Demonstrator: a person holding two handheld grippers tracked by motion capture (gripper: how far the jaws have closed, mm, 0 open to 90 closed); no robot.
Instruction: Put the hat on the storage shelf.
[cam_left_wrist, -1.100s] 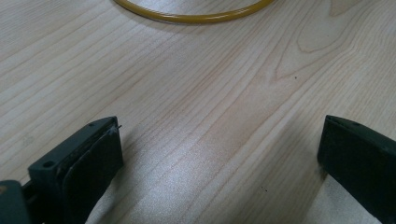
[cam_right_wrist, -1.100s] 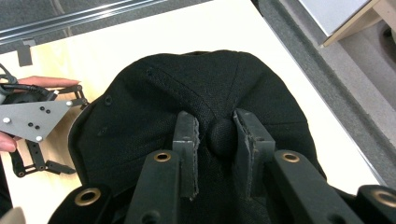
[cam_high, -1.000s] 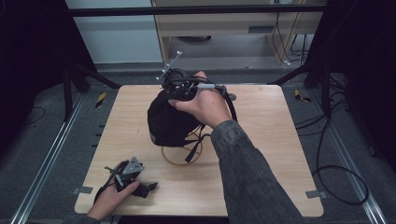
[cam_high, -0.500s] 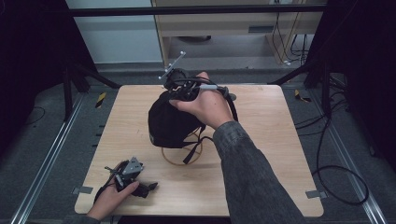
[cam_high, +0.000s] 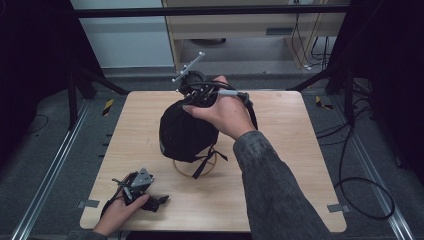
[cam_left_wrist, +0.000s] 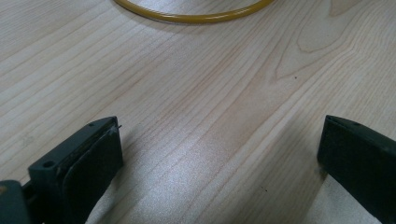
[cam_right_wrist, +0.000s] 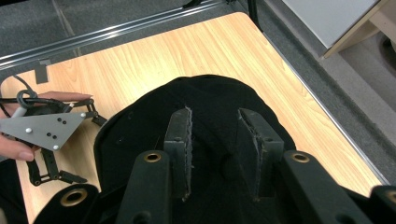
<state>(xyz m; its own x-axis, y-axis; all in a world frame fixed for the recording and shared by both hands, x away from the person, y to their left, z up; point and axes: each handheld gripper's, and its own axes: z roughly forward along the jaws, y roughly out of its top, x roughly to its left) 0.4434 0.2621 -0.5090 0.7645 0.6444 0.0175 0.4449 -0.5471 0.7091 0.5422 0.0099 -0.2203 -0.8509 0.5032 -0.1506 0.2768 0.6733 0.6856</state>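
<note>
A black cap (cam_high: 186, 134) is shown on a yellow ring (cam_high: 195, 167) near the middle of the wooden desk (cam_high: 300, 165), with its black straps (cam_high: 206, 161) hanging over the ring's near side. The right gripper (cam_right_wrist: 214, 154) is held above the crown of the cap by the right hand (cam_high: 225, 111). In the right gripper view, its jaws are seen partly open, standing just over the top of the crown, with the fabric lying between and below them; whether the fabric is pinched cannot be told. The cap's top button is seen just below the gap between these jaws.

The left gripper (cam_high: 141, 191) is rested on the desk near its front left corner, held by the left hand (cam_high: 117, 214), well apart from the cap. In the left gripper view, its jaws are seen spread wide with nothing held; only bare wood lies between them, and an arc of the yellow ring is seen ahead of them, beyond the tips. In the right gripper view, the left gripper's grey three-cornered plate (cam_right_wrist: 44, 128) is seen beyond the cap, to the left of the jaws.
</note>
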